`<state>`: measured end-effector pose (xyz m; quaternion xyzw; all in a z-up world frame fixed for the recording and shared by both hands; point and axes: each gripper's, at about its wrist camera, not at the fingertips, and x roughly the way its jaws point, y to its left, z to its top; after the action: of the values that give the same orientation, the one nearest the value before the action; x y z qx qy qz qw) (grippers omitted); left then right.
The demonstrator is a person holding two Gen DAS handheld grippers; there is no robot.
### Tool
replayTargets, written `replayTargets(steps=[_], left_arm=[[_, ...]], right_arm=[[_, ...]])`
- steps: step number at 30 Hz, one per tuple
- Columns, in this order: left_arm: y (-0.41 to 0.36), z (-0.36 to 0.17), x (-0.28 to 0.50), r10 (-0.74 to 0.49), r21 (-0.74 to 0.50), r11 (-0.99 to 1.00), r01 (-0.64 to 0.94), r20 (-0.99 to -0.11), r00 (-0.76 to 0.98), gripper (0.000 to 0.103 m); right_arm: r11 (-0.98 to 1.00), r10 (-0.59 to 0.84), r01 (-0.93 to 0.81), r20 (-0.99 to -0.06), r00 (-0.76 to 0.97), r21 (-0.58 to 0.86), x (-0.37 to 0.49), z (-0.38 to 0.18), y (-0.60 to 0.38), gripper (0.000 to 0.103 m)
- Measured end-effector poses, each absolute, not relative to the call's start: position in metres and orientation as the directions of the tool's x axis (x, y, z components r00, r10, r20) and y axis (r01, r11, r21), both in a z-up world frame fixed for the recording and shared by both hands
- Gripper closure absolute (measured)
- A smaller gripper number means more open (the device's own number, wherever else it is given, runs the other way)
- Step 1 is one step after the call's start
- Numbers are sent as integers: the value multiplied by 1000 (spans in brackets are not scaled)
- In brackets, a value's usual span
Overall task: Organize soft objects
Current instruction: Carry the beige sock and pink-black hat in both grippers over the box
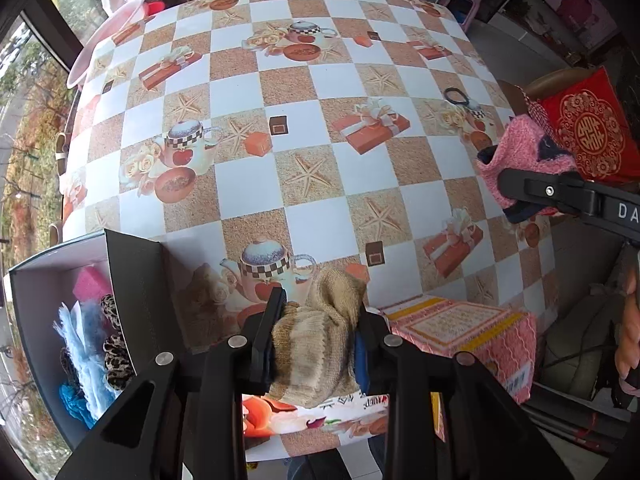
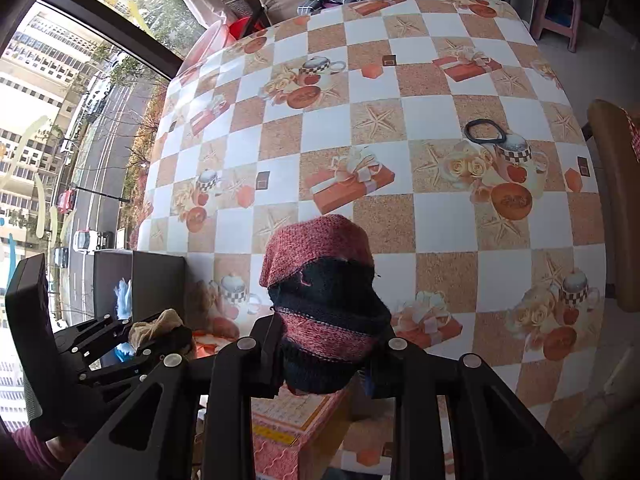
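Observation:
In the left wrist view my left gripper (image 1: 320,310) is shut on a beige knitted sock (image 1: 316,352), which bunches up between its fingers above the table's near edge. In the right wrist view my right gripper (image 2: 329,332) is shut on a pink-and-black striped knitted sock (image 2: 320,264), also held above the table. That gripper (image 1: 510,192) and its pink sock (image 1: 520,152) show at the right edge of the left view. The left gripper (image 2: 156,334) with the beige sock (image 2: 154,328) shows low on the left of the right view.
An open black box (image 1: 132,280) at the near left corner holds several soft items, blue, pink and leopard-print. A pink patterned carton (image 1: 464,332) lies at the near edge. A black hair tie (image 2: 484,132) rests on the checked tablecloth (image 1: 288,80). A red cushion (image 1: 588,128) sits on a chair at the right.

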<state>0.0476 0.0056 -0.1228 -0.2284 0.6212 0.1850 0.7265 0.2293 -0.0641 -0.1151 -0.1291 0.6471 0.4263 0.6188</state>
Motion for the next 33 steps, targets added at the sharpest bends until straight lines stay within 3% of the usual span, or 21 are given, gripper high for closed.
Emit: replayTargets(steps=[20, 33], left_arm=[[-33, -93, -54, -143, -224, 865, -450, -968, 208, 70], [10, -75, -110, -50, -216, 796, -566, -955, 293, 70]], right_arm=[[601, 355, -703, -915, -192, 381, 108, -48, -94, 74], [501, 316, -782, -919, -234, 371, 34, -40, -50, 74]])
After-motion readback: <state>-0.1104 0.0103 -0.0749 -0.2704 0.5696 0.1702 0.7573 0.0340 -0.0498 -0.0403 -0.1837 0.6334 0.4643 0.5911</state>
